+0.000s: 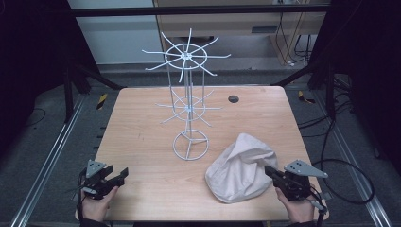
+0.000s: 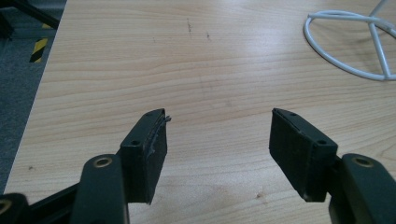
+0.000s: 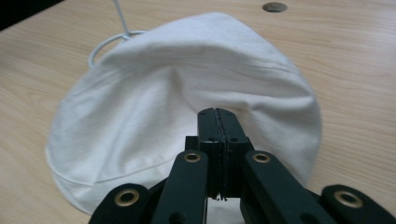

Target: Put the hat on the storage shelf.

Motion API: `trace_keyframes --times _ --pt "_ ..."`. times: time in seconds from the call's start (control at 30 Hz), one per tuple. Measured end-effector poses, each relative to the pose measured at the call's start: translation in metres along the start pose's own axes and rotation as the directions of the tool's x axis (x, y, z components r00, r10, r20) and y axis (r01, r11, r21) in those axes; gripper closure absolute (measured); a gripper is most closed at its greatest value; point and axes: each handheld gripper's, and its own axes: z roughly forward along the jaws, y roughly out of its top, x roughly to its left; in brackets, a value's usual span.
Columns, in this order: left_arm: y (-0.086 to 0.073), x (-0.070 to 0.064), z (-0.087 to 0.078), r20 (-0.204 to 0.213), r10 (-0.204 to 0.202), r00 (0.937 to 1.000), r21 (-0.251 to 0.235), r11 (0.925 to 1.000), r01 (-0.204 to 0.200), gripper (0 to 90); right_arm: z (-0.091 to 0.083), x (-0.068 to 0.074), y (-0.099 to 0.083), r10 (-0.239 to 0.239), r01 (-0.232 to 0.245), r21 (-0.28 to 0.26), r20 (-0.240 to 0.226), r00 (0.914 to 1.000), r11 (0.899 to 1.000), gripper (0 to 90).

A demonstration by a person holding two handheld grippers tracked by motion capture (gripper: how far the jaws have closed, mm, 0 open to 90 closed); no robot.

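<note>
A white cloth hat (image 1: 239,170) lies bunched on the wooden table (image 1: 142,142) at the front right, its crown pulled up into a peak. My right gripper (image 1: 268,169) is shut on the hat's near edge. In the right gripper view the hat (image 3: 177,93) folds in toward my pressed-together jaws, the right gripper (image 3: 217,112) touching it. A white wire display rack (image 1: 189,109) with two tiers of spokes stands mid-table on a ring base (image 2: 355,70). My left gripper (image 1: 124,172) rests at the front left, open over bare wood, the left gripper (image 2: 217,126) holding nothing.
A dark round grommet (image 1: 233,99) sits in the table's far right part, seen as the grommet (image 3: 274,6) beyond the hat. Black frame struts flank the table. Cables lie on the floor at the right (image 1: 340,165). Bare wood spans the left half.
</note>
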Motion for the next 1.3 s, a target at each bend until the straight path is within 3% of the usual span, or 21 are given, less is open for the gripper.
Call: trace_keyframes --times 0.23,0.43,0.7,0.93,1.13,1.3 --pt "0.001 0.000 0.001 -0.008 0.012 0.9999 0.000 0.9999 -0.012 36.5 0.002 0.015 0.010 -0.015 0.014 -0.014 -0.055 0.9984 1.000 90.0" --pt "0.001 -0.001 0.001 -0.017 0.022 0.9996 -0.006 0.9997 -0.022 35.1 0.017 0.036 0.022 -0.042 0.041 -0.018 -0.109 0.9931 0.999 90.0" --pt "0.000 -0.001 0.003 -0.022 0.026 0.9994 0.002 0.9997 -0.026 34.2 0.031 0.054 0.028 -0.065 0.064 -0.007 -0.145 0.9872 0.998 90.0" --pt "0.001 0.000 0.003 -0.028 0.029 0.9992 0.005 0.9996 -0.028 33.6 0.050 0.070 0.031 -0.087 0.093 0.024 -0.168 0.9818 0.995 90.0" --pt "0.000 0.000 0.004 -0.030 0.031 0.9991 0.013 0.9994 -0.031 33.2 0.069 0.089 0.034 -0.123 0.137 0.055 -0.209 0.9702 0.989 90.0" --pt "0.000 -0.001 0.004 -0.033 0.036 0.9988 0.014 0.9993 -0.036 33.1 0.082 0.100 0.033 -0.137 0.160 0.085 -0.222 0.9654 0.984 90.0"
